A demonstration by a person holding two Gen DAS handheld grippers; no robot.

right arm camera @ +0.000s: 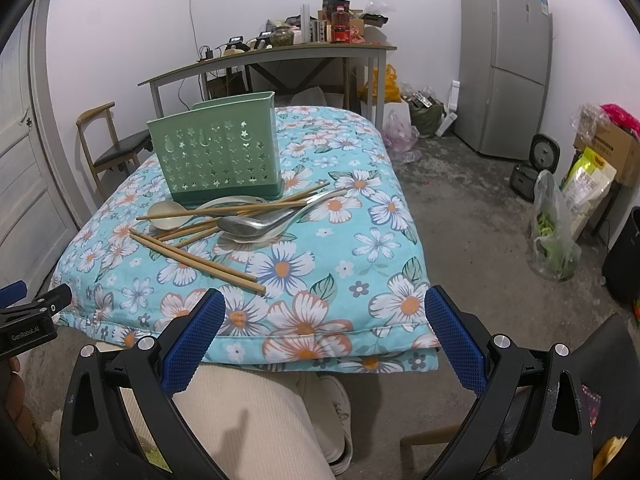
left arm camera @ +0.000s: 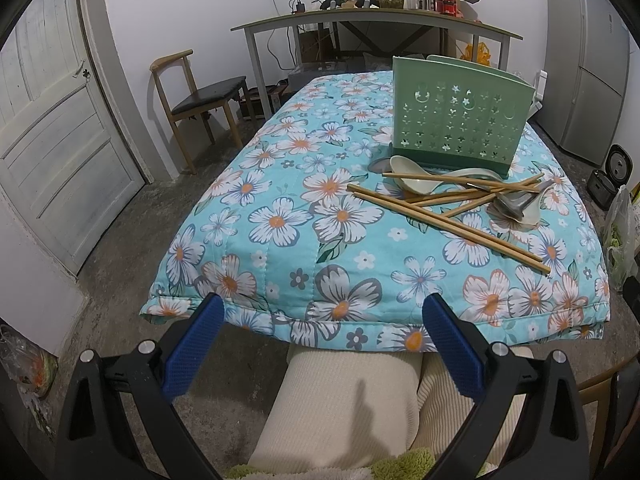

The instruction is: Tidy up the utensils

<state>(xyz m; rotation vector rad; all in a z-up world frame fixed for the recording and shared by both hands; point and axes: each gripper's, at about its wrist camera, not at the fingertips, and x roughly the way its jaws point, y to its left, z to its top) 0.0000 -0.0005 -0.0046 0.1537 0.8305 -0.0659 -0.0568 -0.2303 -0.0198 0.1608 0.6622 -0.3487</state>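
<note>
A green perforated utensil holder (left arm camera: 460, 120) (right arm camera: 218, 152) stands upright on the floral quilt (left arm camera: 304, 216) (right arm camera: 360, 264). In front of it lies a loose pile of wooden chopsticks (left arm camera: 448, 224) (right arm camera: 196, 258), pale ceramic spoons (left arm camera: 412, 178) (right arm camera: 168, 214) and a metal spoon (left arm camera: 514, 204) (right arm camera: 248, 226). My left gripper (left arm camera: 322, 312) hangs open over the quilt's near edge, well short of the pile. Likewise my right gripper (right arm camera: 326, 308) is open and empty at the near edge, the pile ahead to its left. The left gripper's tip (right arm camera: 24, 304) shows at the right wrist view's left border.
The person's knees in cream trousers (left arm camera: 352, 404) (right arm camera: 256, 420) sit below both grippers. A wooden chair (left arm camera: 196, 100) (right arm camera: 108, 148) stands left of the quilt. Behind it is a cluttered desk (left arm camera: 376, 20) (right arm camera: 272, 56). A fridge (right arm camera: 504, 64) and bags (right arm camera: 556, 232) stand right.
</note>
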